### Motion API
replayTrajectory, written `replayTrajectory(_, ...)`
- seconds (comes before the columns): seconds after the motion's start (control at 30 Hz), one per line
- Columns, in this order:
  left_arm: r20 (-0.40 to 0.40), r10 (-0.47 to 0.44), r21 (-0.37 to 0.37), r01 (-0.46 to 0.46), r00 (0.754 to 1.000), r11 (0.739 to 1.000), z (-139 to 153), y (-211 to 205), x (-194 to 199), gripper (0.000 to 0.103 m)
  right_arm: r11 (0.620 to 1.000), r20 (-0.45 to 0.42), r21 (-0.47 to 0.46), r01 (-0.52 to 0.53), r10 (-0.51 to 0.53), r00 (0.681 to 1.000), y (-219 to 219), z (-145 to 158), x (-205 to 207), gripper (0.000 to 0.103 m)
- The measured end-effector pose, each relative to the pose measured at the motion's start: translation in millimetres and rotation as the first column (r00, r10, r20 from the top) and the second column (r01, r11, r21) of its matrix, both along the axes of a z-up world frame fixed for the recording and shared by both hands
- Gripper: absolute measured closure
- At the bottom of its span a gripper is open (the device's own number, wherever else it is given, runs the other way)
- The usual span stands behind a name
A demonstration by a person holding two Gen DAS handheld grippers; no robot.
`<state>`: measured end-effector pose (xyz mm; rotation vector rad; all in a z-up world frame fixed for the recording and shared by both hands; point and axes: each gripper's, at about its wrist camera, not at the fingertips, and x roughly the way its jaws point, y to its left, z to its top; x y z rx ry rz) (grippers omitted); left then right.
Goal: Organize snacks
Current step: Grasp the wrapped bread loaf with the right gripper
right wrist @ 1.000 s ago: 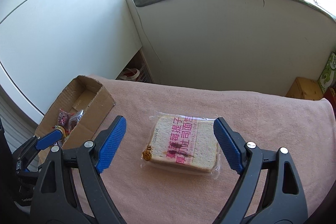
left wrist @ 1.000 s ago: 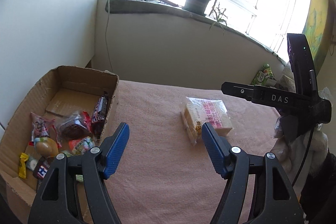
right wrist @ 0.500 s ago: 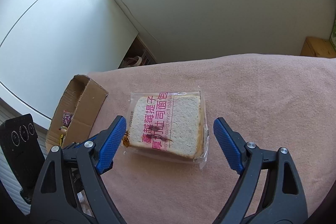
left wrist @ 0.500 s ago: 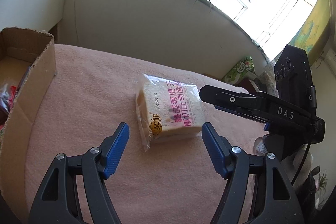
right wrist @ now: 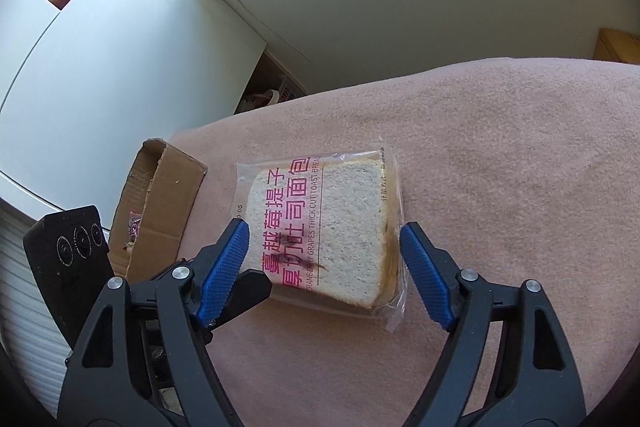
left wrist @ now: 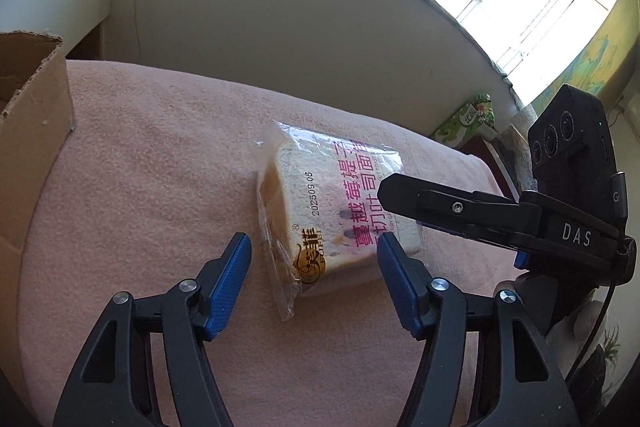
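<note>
A clear pack of sliced toast bread with pink print lies flat on the pink cloth. My left gripper hangs over its near corner, jaws closing, the corner between the blue pads with no pad pressing on it. My right gripper straddles the same pack from the other side, jaws closing too, pads apart from the wrapper. The right gripper's black finger reaches over the bread in the left wrist view. The cardboard box with snacks stands to the left.
The box wall rises at the left edge of the pink cloth. A green carton sits beyond the table's far right corner. A white cabinet and a wall with a plant on its sill stand behind.
Both grippers have come down onto the bread pack. The left one swung right, away from the box, and its jaws have narrowed. The right jaws have narrowed slightly.
</note>
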<state>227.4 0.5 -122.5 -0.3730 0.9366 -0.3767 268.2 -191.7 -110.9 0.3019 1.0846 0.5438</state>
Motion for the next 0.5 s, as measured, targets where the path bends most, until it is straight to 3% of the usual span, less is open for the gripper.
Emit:
replayTrajectory(0.27,0.022,-0.009,0.06,0.008,1.0,0.998,3.5,-12.8,-0.9,0.05,1.0,0.006,-0.028,0.011,-0.01,1.0,-5.8,-1.3,-1.0,0.044)
replayTrajectory(0.5,0.059,-0.013,0.1,0.007,0.998,0.995,13.7,-18.6,-5.4,0.05,0.999,0.015,-0.048,0.012,-0.011,1.0,-6.7,0.1,-8.4,0.052)
